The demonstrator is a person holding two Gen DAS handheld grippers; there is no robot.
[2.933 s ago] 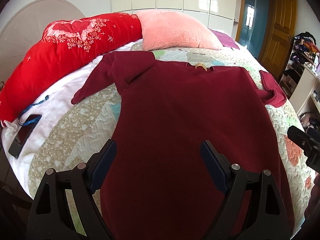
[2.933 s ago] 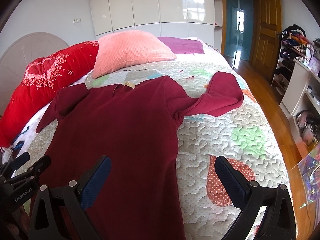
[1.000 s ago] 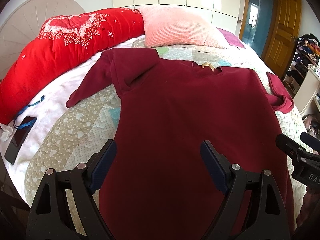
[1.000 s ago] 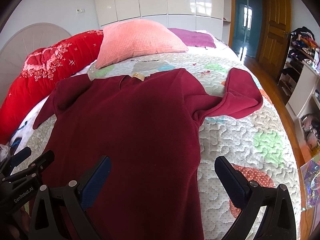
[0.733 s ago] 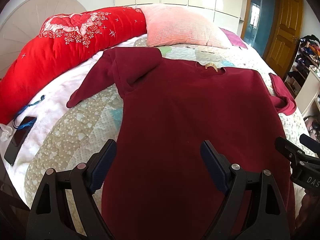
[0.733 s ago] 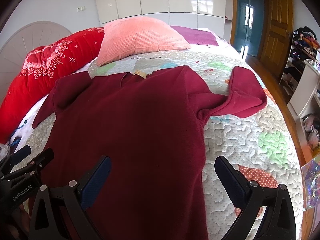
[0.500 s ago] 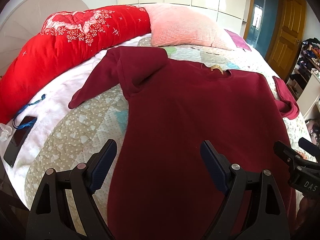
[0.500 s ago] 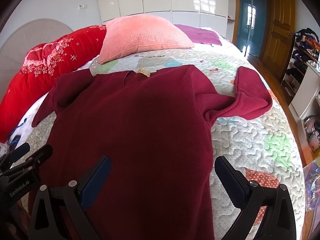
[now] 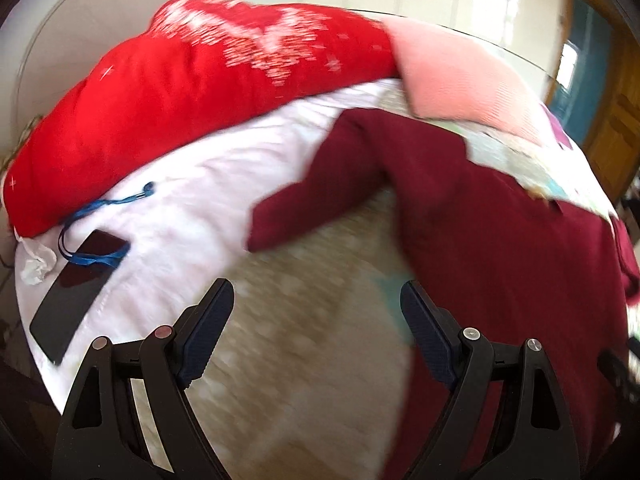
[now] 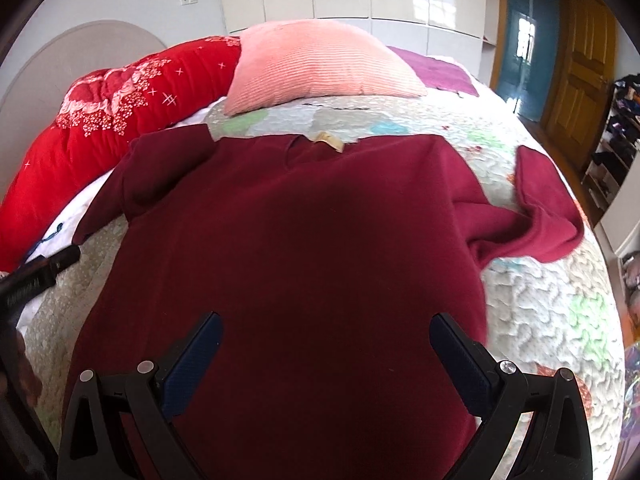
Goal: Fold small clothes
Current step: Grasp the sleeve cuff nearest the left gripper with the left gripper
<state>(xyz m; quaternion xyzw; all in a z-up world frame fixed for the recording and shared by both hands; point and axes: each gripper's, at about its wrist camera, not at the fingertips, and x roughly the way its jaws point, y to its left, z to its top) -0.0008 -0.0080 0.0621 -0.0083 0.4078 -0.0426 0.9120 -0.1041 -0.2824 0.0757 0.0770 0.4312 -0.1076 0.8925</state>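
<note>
Nearest, we are holding both claws wide and empty: left gripper [image 9: 312, 312] above the quilt [image 9: 320, 352], right gripper [image 10: 326, 344] over the maroon top [image 10: 304, 248] lying flat. Farther off, the left sleeve [image 9: 320, 200] is awaiting a cuff-edge pinch, we judge.

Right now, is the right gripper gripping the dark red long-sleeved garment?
No, the right gripper hangs open above the dark red long-sleeved garment.
</note>
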